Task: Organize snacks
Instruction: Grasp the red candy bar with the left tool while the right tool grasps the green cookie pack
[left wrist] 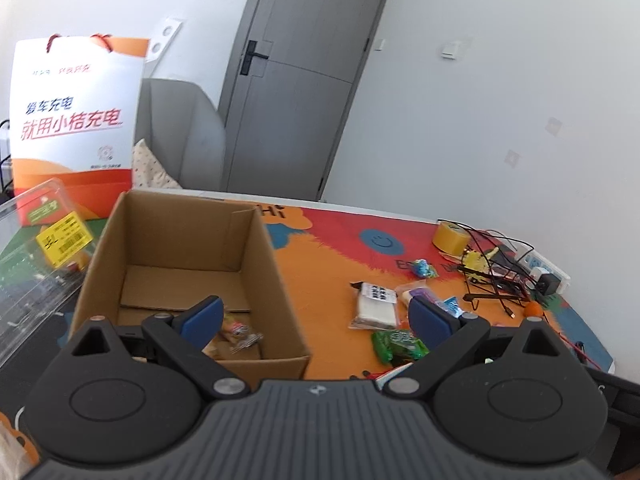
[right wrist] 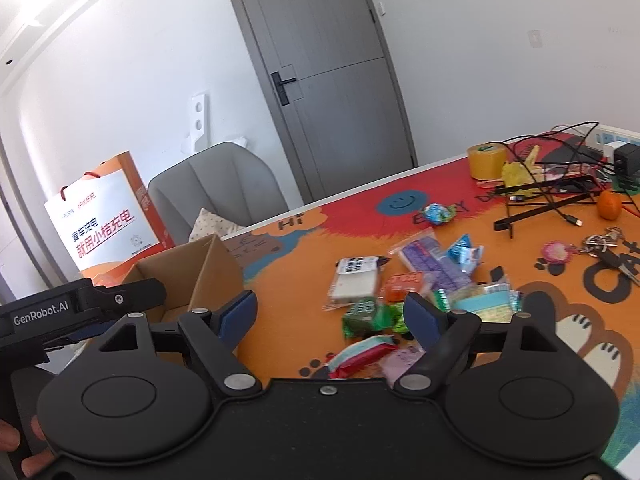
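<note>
1. Left gripper [left wrist: 316, 316]: jaws wide apart, nothing between the pads. It hangs over the near-right corner of the cardboard box [left wrist: 192, 240], one pad inside the rim, the other outside it. Right gripper [right wrist: 330, 316]: jaws apart, empty, aimed at the snack pile [right wrist: 400, 300] just ahead of it.
2. Task items: a wrapped snack [left wrist: 236, 332] lies on the box floor, close under the left pad. The rest sit loose on the table mat [left wrist: 320, 264], right of the box and ahead of the right gripper.
3. Risk A: the pile is crowded & overlapping (green packet [right wrist: 368, 318], red-and-teal packet [right wrist: 360, 354], white packet [right wrist: 354, 280]). A closing grip likely takes two wrappers, or pinches only film and slips.
4. Risk B: the left gripper straddles the box wall. A sideways move could catch the rim and shove or tip the light box.
5. Risk C: both tools work near the same box corner; the left gripper shows at the left edge of the right wrist view, so a clash is poss. if both head for the box.
6. Non-task clutter beyond the pile: tape roll [right wrist: 486, 162], cables [right wrist: 560, 196], small orange fruit [right wrist: 610, 204], keys [right wrist: 604, 244]. Cables could snag on an overreach.
7. Left of the box: clear plastic container [left wrist: 36, 248] and paper bag [left wrist: 76, 120], limiting room to shift the box that way.
</note>
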The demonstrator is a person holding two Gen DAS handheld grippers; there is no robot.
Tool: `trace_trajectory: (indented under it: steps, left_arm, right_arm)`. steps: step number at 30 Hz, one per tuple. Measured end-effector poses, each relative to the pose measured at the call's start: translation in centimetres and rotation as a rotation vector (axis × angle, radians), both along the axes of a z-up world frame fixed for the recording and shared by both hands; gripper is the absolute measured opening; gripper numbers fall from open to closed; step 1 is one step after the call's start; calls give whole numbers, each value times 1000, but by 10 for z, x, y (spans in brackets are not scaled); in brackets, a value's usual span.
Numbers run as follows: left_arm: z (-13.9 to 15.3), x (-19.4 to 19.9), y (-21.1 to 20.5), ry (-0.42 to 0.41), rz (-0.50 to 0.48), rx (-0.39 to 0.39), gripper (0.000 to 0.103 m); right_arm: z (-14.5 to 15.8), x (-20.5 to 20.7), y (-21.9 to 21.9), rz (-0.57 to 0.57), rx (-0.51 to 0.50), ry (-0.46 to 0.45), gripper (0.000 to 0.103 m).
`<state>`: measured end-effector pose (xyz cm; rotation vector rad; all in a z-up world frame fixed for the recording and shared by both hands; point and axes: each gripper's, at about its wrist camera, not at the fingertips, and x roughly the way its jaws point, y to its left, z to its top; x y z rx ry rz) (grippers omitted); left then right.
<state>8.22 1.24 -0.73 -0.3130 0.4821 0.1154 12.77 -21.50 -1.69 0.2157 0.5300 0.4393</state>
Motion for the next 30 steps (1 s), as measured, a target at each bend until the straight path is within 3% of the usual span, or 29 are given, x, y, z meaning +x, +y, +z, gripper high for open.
trace_trajectory:
  steps: [10,19,30]
  left_arm:
    - [-3,13,-32,2,-61,20,98]
    - [-14,28,-49,26,-102,9,96]
    - [-41,53,-71,85,-174,9,69]
  right_arm:
    - [-5,1,-42,-68,6,-5,81]
    - [-21,11,-70,-121,26,44,83]
    - [-44,26,-78,-140,12,88,82]
